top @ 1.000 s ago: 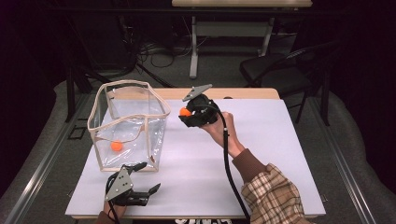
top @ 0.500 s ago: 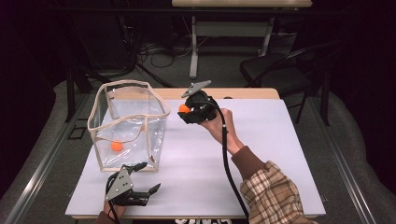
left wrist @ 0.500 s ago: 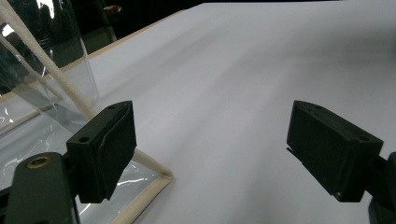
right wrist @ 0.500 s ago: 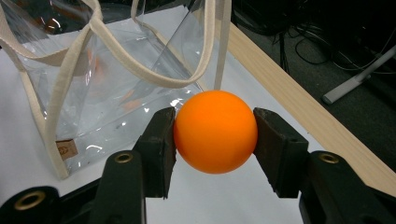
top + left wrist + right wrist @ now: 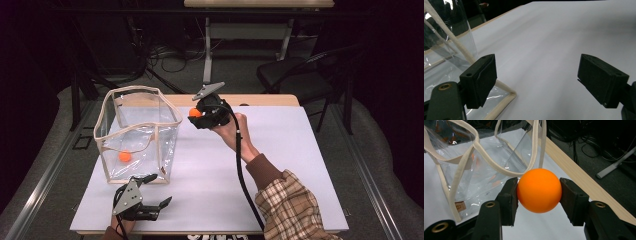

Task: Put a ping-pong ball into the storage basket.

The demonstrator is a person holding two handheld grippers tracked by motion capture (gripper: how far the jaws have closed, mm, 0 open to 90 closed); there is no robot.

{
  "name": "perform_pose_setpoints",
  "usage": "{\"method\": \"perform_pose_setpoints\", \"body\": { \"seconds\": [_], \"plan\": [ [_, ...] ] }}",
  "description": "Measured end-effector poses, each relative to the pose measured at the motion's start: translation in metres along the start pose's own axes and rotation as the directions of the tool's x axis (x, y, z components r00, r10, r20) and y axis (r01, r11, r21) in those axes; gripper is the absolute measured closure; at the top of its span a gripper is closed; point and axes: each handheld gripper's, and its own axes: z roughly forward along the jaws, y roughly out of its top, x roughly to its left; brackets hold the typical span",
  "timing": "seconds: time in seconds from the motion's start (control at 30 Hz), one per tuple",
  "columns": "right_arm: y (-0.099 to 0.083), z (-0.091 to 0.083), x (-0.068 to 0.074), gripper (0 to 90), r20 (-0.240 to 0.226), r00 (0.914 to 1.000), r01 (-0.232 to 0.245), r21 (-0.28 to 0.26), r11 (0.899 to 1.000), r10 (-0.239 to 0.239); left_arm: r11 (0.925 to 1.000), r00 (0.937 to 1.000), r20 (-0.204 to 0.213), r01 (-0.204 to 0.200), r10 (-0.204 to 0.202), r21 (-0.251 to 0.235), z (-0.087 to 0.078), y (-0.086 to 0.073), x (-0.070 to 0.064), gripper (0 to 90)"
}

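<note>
A clear plastic bag (image 5: 137,132) with cream trim stands open on the left of the white table (image 5: 300,165). One orange ball (image 5: 124,156) lies inside it on the bottom. My right gripper (image 5: 196,114) hovers just right of the bag's rim, shut on a second orange ball (image 5: 539,190) (image 5: 194,112). In the right gripper view the bag (image 5: 481,167) lies close ahead and left. My left gripper (image 5: 152,189) rests open near the table's front edge, below the bag's front corner (image 5: 506,96), with nothing between its fingers.
A wooden strip (image 5: 260,100) runs along the table's far edge. A dark chair (image 5: 295,75) and cables lie on the floor behind. The person's plaid sleeve (image 5: 295,210) crosses the table's front right.
The right gripper with the ball has shifted slightly left toward the bag's rim. The left gripper has stayed put.
</note>
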Motion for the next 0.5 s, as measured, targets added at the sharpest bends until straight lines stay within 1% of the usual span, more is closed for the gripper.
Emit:
{"method": "perform_pose_setpoints", "body": {
  "seconds": [0.5],
  "plan": [
    [0.0098,0.0007,-0.0001,50.5,0.003,1.0,0.004,-0.011,1.0,-0.004,1.0,1.0,0.0,0.0,0.0,0.0,0.0004,0.0,0.0001,15.8]
  ]
}}
